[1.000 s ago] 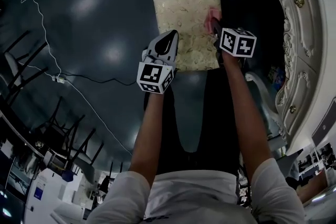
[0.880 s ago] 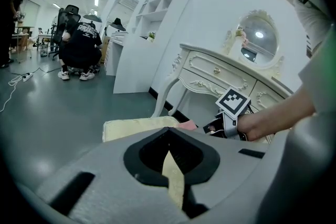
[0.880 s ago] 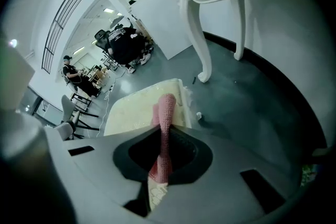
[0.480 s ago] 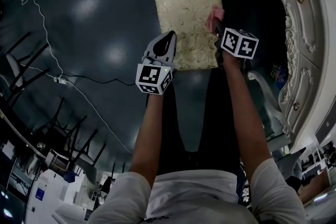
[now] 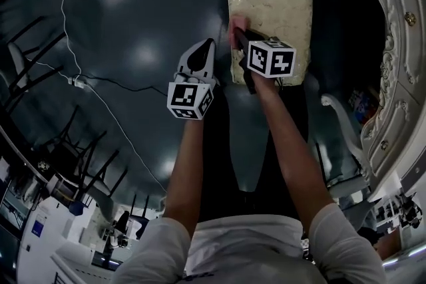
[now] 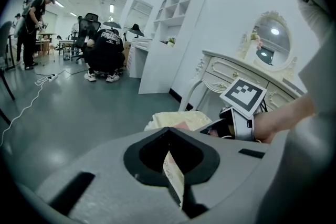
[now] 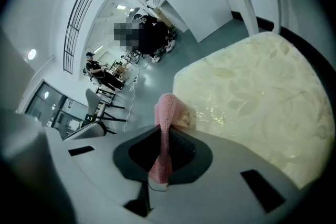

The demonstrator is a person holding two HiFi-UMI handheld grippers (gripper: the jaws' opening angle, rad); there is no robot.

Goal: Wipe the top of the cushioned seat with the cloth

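As the left gripper (image 5: 207,45) idles, fingers closed and empty, the right gripper (image 7: 164,157) pinches the pink cloth (image 7: 168,113) in its fingers at the left edge of the cushioned seat (image 5: 279,6), upper centre, to wipe.

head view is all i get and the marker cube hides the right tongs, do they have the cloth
Observer: Yes. The right gripper view shows the right tongs shut on the pink cloth, which sticks out past their tips.
Operator: left tongs got anything
Observer: The left gripper view shows the left tongs shut with no cloth in them, only a pale strip along their seam.
Operator: anyone close to the seat
Observer: No. A person in a dark top crouches across the room, well away from the cushioned seat.
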